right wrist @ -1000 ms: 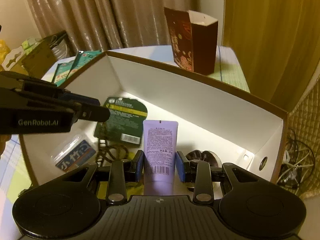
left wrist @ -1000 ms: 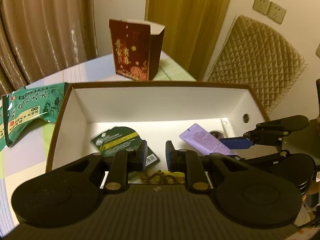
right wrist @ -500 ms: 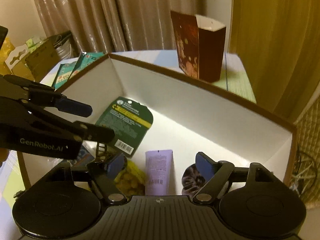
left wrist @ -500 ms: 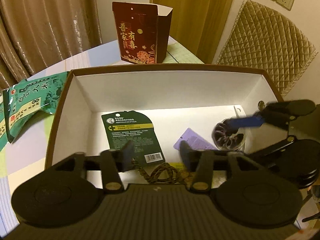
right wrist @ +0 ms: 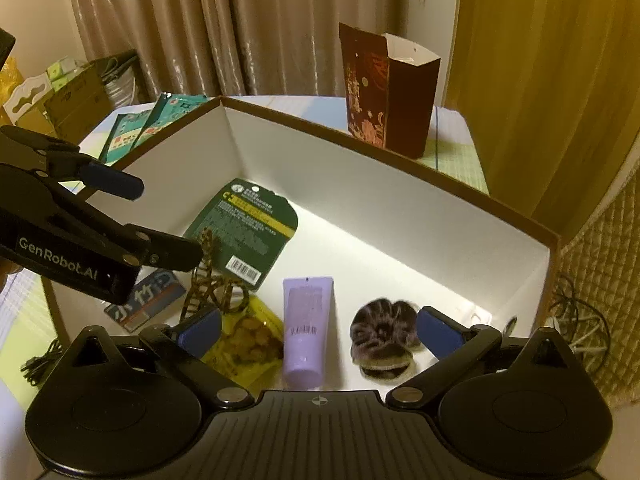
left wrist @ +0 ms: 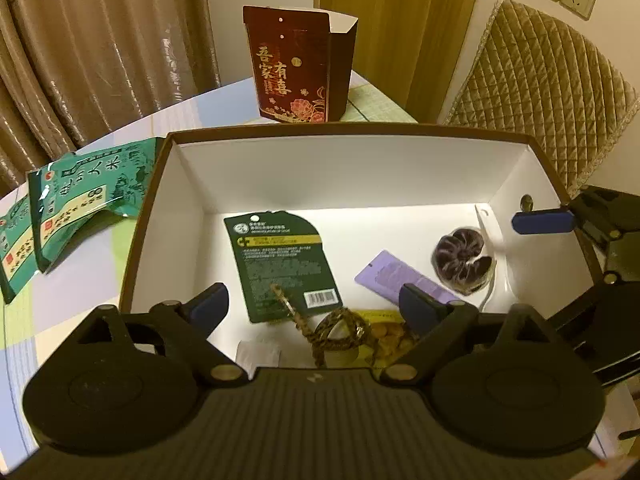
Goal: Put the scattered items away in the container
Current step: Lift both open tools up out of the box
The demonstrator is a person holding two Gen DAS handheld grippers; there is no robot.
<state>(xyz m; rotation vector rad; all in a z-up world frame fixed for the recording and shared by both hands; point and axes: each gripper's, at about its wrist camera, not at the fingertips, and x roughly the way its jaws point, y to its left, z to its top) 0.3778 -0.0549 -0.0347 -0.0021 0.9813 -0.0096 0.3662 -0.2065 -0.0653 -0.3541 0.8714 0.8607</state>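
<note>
Hovering both claws over the open white-lined cardboard box with brown rim (right wrist: 384,148), I note each spread wide with nothing between its pads. The jaws of the left claw (left wrist: 314,304) and the right claw (right wrist: 318,326) have just been opening. The lilac plastic tube (right wrist: 306,330) lies flat on the box floor, just below the right claw, apart from both pads; I judge it released there. Beside it rest a dark purple velvet scrunchie (right wrist: 382,338), a yellow snack packet (right wrist: 248,338), a leopard-print hair band (right wrist: 210,280) and a dark green flat sachet (right wrist: 250,228). The band overlaps the sachet's lower edge, lying beneath the left claw. Outstanding: two green foil packets (left wrist: 76,200) lie on the bench (left wrist: 192,108) outside the box's left wall, so the task is unfinished in my judgement. A tall maroon paper carton (left wrist: 296,68) stands upright behind the box.
</note>
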